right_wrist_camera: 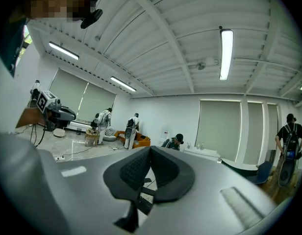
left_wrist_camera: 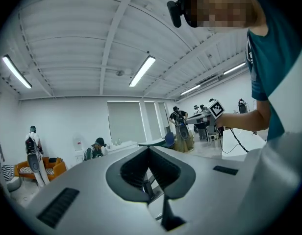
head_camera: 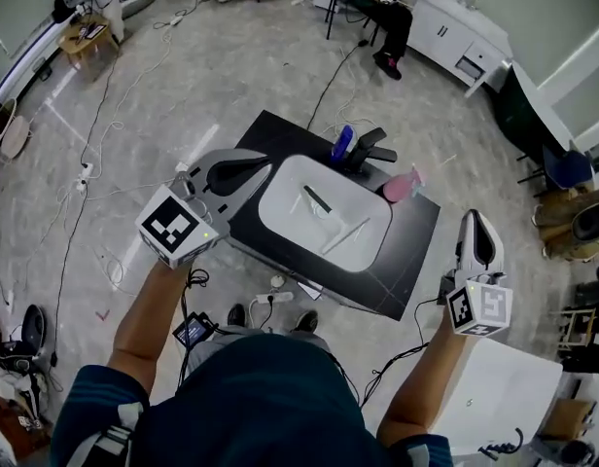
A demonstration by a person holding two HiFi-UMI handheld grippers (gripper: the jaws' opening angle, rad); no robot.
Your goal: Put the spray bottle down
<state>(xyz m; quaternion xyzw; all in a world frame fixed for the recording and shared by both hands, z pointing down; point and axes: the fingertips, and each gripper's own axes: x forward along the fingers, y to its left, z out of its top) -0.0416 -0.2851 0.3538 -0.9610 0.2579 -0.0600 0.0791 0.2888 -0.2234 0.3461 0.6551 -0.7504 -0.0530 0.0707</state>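
Observation:
A pink spray bottle (head_camera: 401,186) stands on the black table (head_camera: 406,261), just right of the white basin (head_camera: 280,202) and near the black faucet (head_camera: 368,150). Neither gripper touches it. My left gripper (head_camera: 265,168) hovers over the table's left edge, jaws together and empty (left_wrist_camera: 150,149). To the right of the table, my right gripper (head_camera: 475,219) is held up, also shut with nothing in it (right_wrist_camera: 150,148). Both gripper views look level across the room, so the bottle is hidden in them.
A blue object (head_camera: 341,145) stands beside the faucet. A dark tool (head_camera: 317,199) and a white stick (head_camera: 346,233) lie in the basin. Cables run over the floor (head_camera: 105,115). A white box (head_camera: 513,387) sits at lower right. A seated person (head_camera: 389,8) is far behind.

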